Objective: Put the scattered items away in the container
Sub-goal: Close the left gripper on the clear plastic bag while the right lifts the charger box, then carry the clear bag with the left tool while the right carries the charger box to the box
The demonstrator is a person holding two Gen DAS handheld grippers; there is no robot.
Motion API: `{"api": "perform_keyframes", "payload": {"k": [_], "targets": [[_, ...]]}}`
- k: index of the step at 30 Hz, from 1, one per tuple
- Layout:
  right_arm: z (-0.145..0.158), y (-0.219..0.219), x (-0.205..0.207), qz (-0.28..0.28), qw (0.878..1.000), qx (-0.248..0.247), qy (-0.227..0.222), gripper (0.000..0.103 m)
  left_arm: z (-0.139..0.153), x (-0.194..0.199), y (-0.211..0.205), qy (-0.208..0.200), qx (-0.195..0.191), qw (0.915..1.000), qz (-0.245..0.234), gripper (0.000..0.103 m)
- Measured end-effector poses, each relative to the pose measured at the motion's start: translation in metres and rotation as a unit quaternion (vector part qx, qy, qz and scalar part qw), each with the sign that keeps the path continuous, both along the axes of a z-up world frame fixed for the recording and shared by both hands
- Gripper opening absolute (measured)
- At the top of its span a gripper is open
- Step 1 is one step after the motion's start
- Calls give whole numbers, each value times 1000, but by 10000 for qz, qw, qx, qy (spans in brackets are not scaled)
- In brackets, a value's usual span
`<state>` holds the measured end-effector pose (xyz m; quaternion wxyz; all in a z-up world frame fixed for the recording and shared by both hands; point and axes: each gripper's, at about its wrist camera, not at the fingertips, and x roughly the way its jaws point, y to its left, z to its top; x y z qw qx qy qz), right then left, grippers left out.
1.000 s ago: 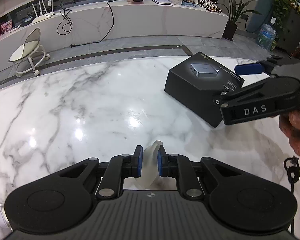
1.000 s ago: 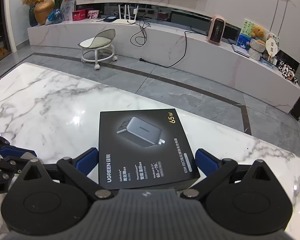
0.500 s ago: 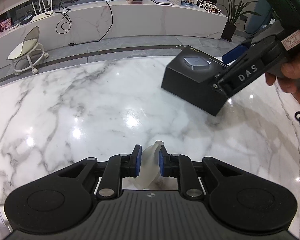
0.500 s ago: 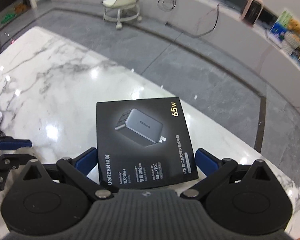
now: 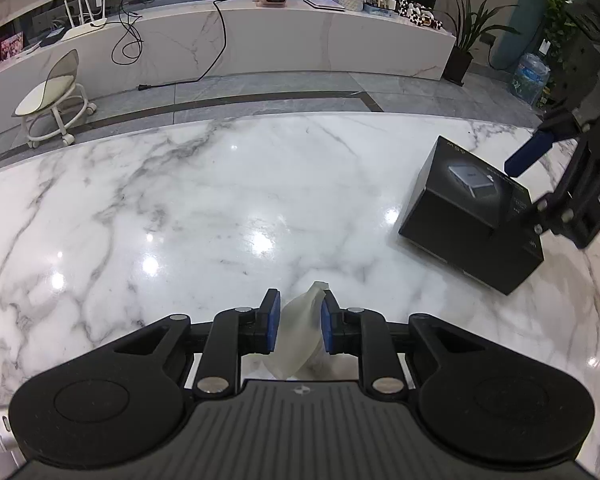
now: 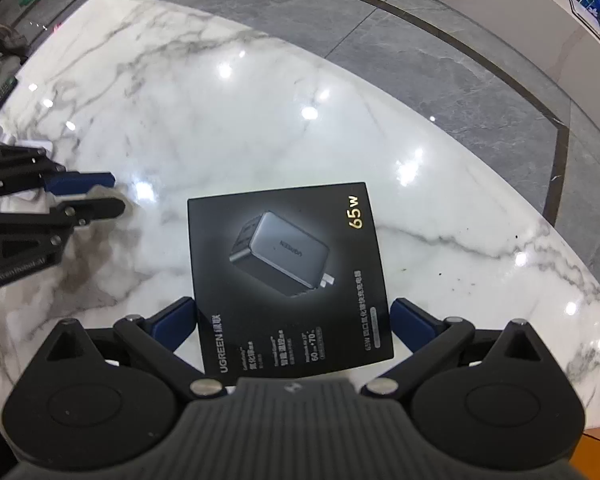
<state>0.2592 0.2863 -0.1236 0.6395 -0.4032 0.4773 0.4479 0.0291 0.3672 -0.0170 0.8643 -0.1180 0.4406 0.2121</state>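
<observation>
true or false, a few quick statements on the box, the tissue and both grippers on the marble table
1. The black box sits between the right gripper fingers. True.
2. The box lid is off. False: it is closed, with the printed charger picture facing up.
3. A crumpled white tissue is between the left gripper fingers. True; the jaws are opening around it.
4. The tissue lies on top of the box. False: it is on the marble table, apart from the box.
5. The box is red. False: it is black with "65W" in gold.
</observation>
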Motion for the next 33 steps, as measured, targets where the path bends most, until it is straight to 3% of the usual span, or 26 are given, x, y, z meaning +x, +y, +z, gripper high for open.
{"api": "perform_keyframes", "payload": {"k": [6, 13, 16, 20, 26, 33], "targets": [[-20, 20, 7, -21, 9995, -309, 58, 103, 0, -2, 1, -65, -72, 9999, 29, 24], [-27, 9, 9, -153, 9998, -123, 31, 102, 0, -1, 0, -59, -49, 10000, 31, 24], [-24, 4, 8, -173, 9998, -106, 69, 102, 3, 0, -1, -28, -13, 10000, 38, 16], [-8, -3, 6, -181, 9998, 78, -20, 102, 10, 2, -5, 5, 59, 10000, -8, 8], [23, -24, 6, -174, 9993, 294, -177, 102, 25, 2, -15, 18, 152, 9998, -93, 7], [57, -58, 7, -252, 9976, 587, -256, 102, 54, -9, -29, -239, 168, 9995, -90, 6]]}}
